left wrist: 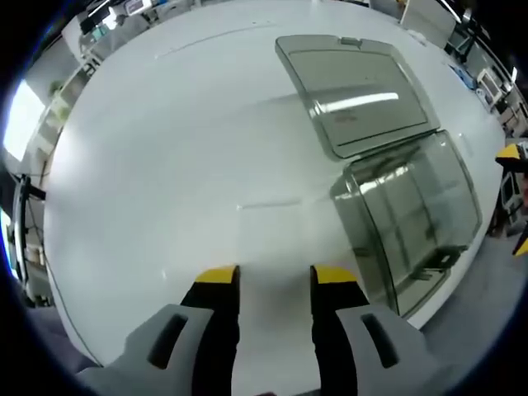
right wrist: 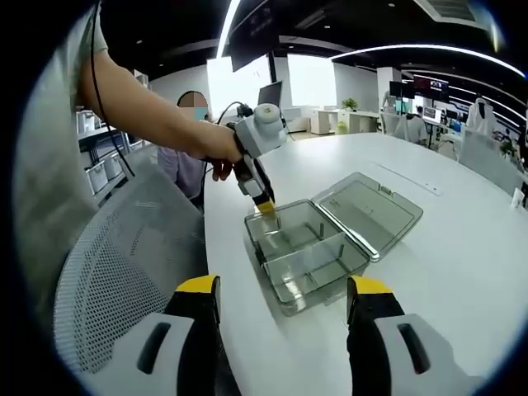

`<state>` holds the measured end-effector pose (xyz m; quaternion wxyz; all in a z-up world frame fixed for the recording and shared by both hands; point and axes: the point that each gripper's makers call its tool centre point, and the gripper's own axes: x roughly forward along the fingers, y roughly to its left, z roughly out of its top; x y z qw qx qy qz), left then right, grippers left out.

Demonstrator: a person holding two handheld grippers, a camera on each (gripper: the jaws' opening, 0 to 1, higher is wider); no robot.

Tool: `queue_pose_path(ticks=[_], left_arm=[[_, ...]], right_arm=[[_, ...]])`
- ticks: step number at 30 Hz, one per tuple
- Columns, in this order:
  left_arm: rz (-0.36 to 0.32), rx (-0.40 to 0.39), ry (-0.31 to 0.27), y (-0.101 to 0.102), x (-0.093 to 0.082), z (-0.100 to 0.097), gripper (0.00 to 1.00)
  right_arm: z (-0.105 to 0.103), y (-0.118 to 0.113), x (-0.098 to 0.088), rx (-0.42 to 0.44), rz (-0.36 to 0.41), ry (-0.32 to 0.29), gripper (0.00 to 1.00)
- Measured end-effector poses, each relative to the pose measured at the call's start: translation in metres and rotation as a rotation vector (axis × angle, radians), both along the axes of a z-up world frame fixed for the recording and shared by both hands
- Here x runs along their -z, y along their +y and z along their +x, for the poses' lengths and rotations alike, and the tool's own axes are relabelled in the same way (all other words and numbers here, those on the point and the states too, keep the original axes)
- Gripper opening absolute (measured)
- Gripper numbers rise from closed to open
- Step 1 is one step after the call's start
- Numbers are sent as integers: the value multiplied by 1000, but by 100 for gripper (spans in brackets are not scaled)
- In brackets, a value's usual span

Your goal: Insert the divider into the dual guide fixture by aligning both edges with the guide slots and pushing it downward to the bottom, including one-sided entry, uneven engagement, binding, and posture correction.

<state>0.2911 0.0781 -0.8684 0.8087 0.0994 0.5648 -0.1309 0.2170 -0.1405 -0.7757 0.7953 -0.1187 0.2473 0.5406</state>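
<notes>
In the left gripper view, the left gripper (left wrist: pixel 276 276) rises from the bottom edge with its two yellow-tipped black jaws standing apart, nothing between them, over the glossy white table (left wrist: pixel 181 148). To the right of the jaws lies one smoky clear plastic box (left wrist: pixel 408 219) with its hinged lid (left wrist: pixel 355 91) thrown fully open and lying flat on the table. Box and lid together make a long shape that runs from near the table's lower right edge up toward the top of the view. At the far right edge a yellow tip of the right gripper (left wrist: pixel 509 152) shows.

In the right gripper view, a grey mesh chair back (right wrist: pixel 115 272) fills the lower left, with a person's arm above it. The person's hand (right wrist: pixel 216 147) holds the left gripper (right wrist: pixel 266 206), whose yellow tips point down at the near left rim of the box (right wrist: pixel 305 252); whether those tips touch the rim cannot be told. One box shows here too, its long axis running from lower left to upper right, the lid (right wrist: pixel 369 204) at the far end. Inside the box stand clear upright partitions (right wrist: pixel 318 247); they look like two crossing walls, though the clear plastic makes the count unsure. The right gripper (right wrist: pixel 285 289) rises from the bottom with its two jaws wide apart and holding nothing, the box ahead of them.
</notes>
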Motion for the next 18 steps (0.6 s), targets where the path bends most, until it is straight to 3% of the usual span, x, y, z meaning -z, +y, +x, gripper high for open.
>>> queue_pose_path(ticks=[18], left_arm=[[-27,0,5,3,-2,-4,30]], right_arm=[[0,2,-4,-11,5,-7,59]])
